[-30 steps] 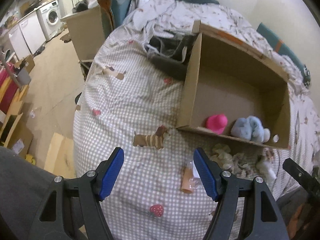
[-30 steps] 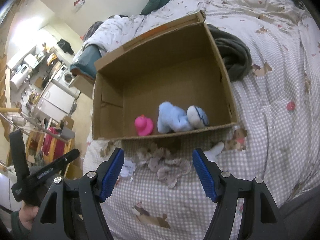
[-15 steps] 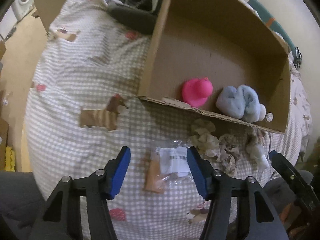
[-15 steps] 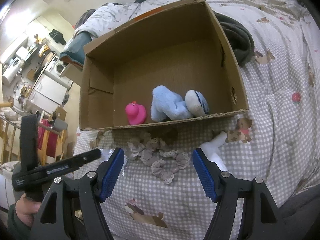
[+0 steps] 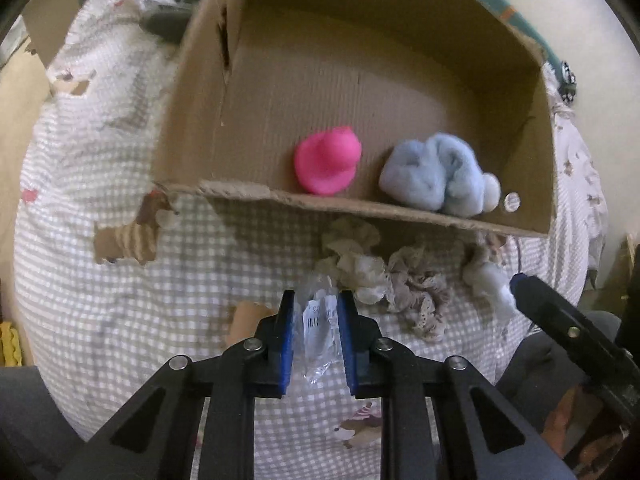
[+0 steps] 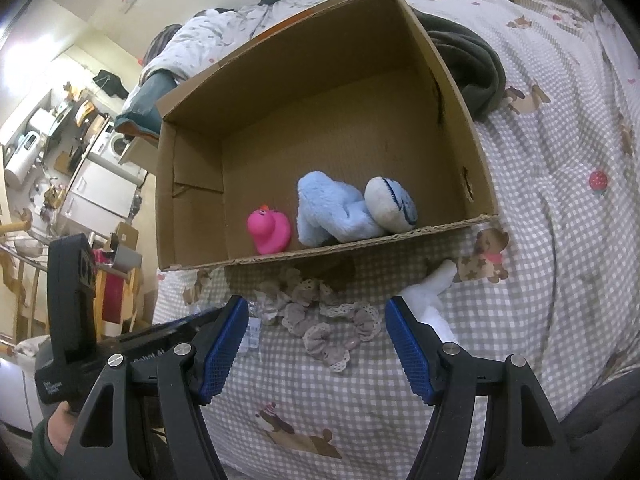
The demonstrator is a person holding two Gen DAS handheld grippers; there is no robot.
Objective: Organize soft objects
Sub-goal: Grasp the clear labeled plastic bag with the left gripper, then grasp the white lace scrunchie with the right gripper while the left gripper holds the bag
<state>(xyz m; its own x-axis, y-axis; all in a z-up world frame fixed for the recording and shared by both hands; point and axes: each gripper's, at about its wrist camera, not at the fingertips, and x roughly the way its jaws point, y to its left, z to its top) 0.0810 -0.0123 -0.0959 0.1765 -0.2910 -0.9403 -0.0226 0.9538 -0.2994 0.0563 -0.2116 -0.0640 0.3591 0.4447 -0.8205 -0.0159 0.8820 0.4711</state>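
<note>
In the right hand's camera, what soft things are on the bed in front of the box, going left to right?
Clear plastic packet → lacy scrunchies → white plush toy.

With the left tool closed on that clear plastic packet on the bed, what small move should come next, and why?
Probably lift the left tool slightly and carry the clear plastic packet forward over the near wall of the cardboard box. The packet sits pinched between its blue pads, and the pink duck and blue plush already lie inside, so the box looks like the collection spot.
</note>
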